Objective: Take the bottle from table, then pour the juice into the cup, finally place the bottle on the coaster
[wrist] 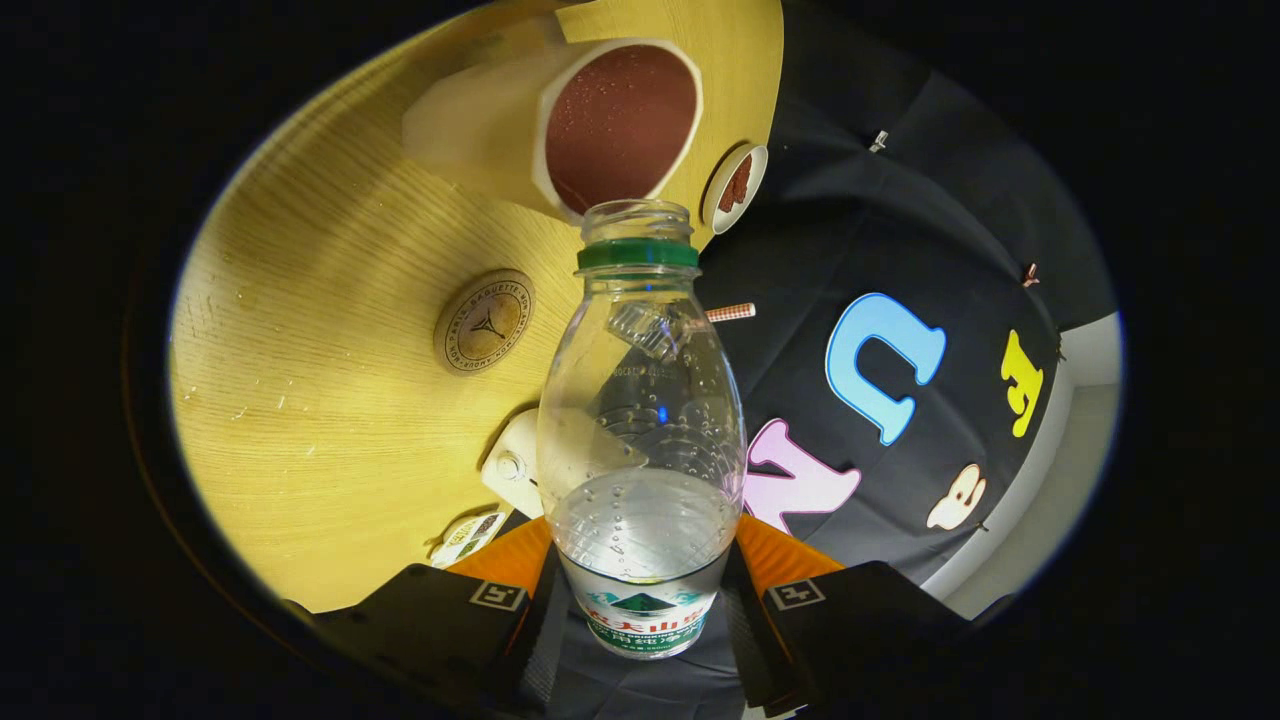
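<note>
Wooden table (330, 420), gripper (640, 590) clamping open bottle (640, 420), cup (600, 130) beyond

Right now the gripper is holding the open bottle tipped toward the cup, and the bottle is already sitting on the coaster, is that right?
Not quite. In the gripper view the bottle is held between the fingers of the gripper, its open mouth near the cup. The coaster lies bare on the table, apart from the bottle.

We read little: the coaster (484, 321), lying on the worktop (330, 420) beyond the gripper (640, 600), carries ring lettering including "BAQUETTE". The label of the bottle (641, 420), between the fingers, has print too blurred to read.
</note>
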Motion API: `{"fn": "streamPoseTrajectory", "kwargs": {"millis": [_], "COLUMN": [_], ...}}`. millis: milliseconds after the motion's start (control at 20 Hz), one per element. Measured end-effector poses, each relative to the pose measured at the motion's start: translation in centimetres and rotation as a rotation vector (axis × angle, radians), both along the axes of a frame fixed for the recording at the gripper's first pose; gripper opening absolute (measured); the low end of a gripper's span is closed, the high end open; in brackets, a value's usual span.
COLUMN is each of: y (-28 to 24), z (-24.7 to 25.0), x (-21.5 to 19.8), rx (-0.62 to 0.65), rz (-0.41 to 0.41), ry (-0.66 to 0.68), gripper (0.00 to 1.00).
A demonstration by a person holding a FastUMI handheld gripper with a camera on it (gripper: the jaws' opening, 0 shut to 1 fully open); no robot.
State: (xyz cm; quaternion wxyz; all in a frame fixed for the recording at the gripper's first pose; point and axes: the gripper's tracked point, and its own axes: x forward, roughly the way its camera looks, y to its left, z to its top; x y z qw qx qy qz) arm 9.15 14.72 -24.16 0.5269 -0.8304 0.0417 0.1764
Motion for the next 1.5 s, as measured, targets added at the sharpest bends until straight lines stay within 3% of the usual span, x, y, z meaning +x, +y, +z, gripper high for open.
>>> {"fn": "streamPoseTrajectory", "kwargs": {"millis": [450,700,1150,1400,1500], "y": [0.8,0.7,1.0,1.4,2.2], "z": [0.7,0.8,-0.1,-2.5,-2.3], "x": [0.1,0.2,-1.9,-3.2,-3.5], "rx": [-0.035,0.002,0.34,0.603,0.72], "rz": [0.03,0.007,-0.115,-0.226,-0.23], "ry": [-0.019,-0.018,0.086,0.219,0.245], "gripper": [0.72,0.72,0.72,0.72,0.73]}}
